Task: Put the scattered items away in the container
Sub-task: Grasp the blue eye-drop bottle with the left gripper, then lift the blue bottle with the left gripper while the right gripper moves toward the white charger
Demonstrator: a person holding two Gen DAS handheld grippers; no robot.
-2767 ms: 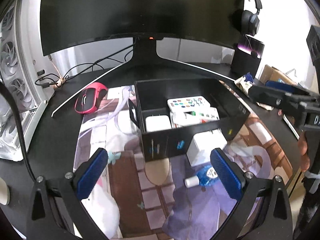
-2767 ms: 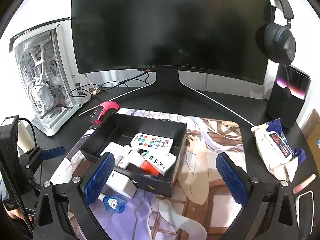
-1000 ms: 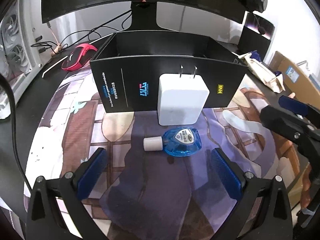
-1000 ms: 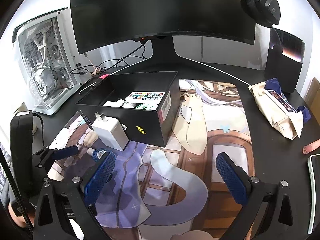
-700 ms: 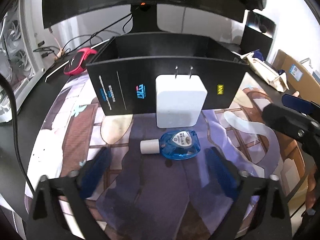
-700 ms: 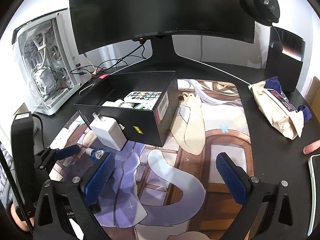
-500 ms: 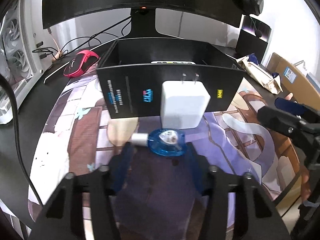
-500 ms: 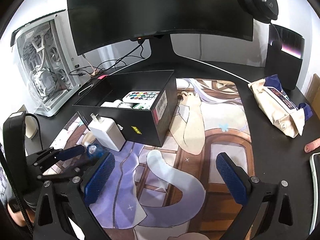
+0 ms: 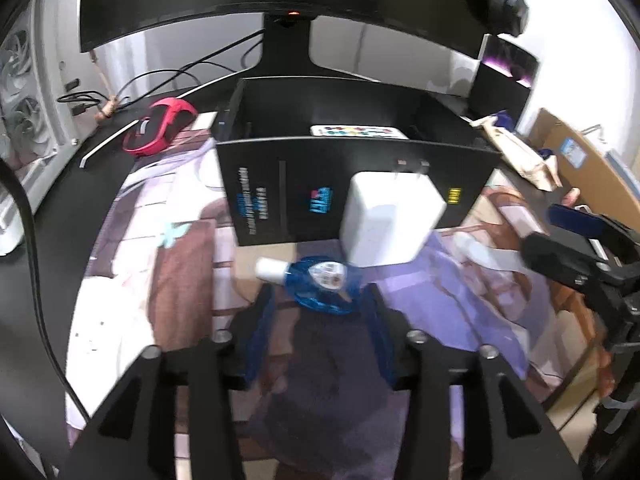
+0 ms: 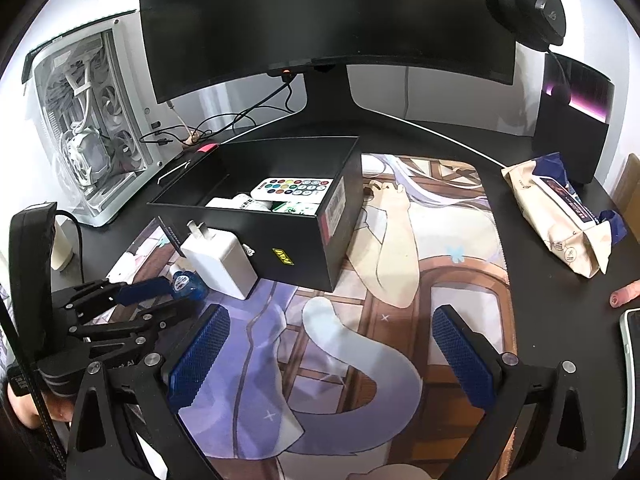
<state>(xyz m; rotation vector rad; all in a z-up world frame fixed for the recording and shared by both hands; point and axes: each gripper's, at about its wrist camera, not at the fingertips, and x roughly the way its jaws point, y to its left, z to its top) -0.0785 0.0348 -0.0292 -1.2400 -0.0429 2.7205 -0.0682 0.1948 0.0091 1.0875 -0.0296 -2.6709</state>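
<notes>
Dark worktop [image 10: 460, 140] fills both views; a printed desk mat [image 10: 420, 264] covers its middle. Black monitor [image 10: 320, 20] along the top of the frame, white computer case [image 10: 88, 128] at upper left in the right wrist view. Black box [image 10: 280, 236] sits on the mat left of centre, open-topped, with a white remote [image 10: 292, 190] with coloured buttons lying inside near its right wall. Beige wipes pack [image 10: 560, 220] at far right, well apart from the box. White charger [image 9: 392, 220] stands against the box's near wall, prongs up. Red mouse [image 9: 160, 130] on the worktop at upper left of the left wrist view. Small blue bottle [image 9: 324, 284] with a white cap lies just in front of the charger, at centre of that view. Left hand-held gripper [image 9: 320, 312]: jaws have just been opening a little, part-way apart; bottle sits at their tips, pads blurred, cannot tell whether they press on it. Right hand-held gripper [image 10: 328, 356]: jaws wide apart over bare mat, holding nothing.
</notes>
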